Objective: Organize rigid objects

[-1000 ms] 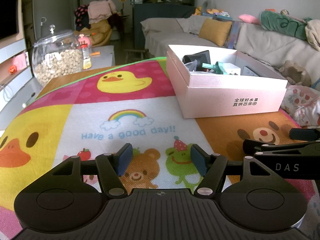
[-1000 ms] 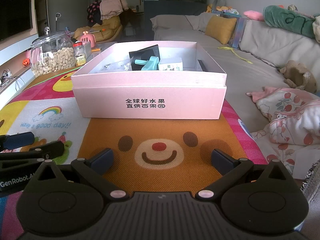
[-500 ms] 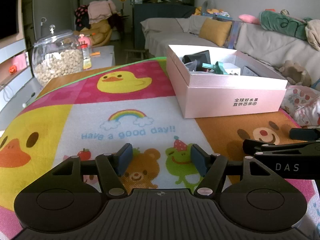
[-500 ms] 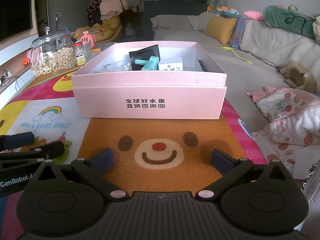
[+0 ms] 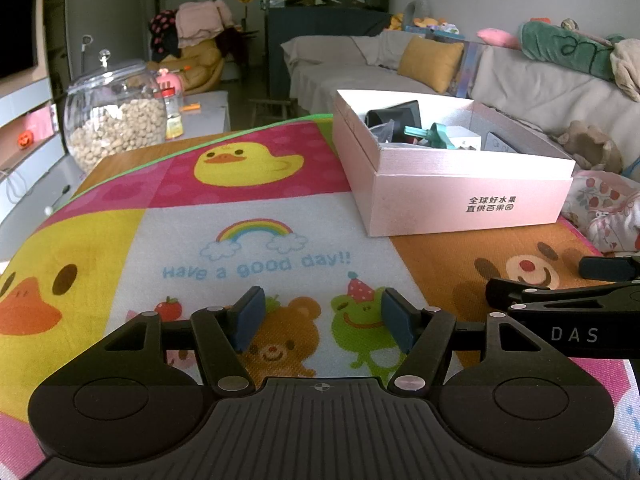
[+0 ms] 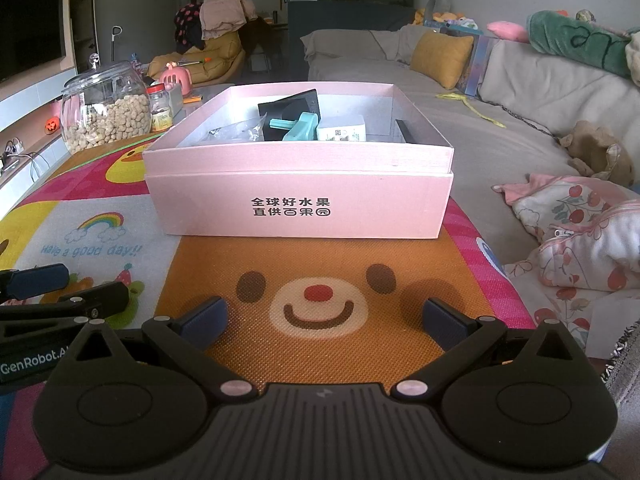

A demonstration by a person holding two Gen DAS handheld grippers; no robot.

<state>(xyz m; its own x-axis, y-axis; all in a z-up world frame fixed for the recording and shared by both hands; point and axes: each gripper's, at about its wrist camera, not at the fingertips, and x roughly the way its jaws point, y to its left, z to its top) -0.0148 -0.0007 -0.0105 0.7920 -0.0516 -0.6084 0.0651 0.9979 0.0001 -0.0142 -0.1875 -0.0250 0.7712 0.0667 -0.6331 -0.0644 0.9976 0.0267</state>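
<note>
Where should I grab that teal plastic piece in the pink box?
Probably by its long bar, which sticks out to the left of the teal piece clear of the white carton. Come down from above with the right gripper, since the pink box walls block a side approach.

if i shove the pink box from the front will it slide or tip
The pink box looks low and wide, so it would probably slide, not tip. The woven-looking mat may drag on it. The few small items inside, like the teal piece, suggest it is light and could skew.
</note>
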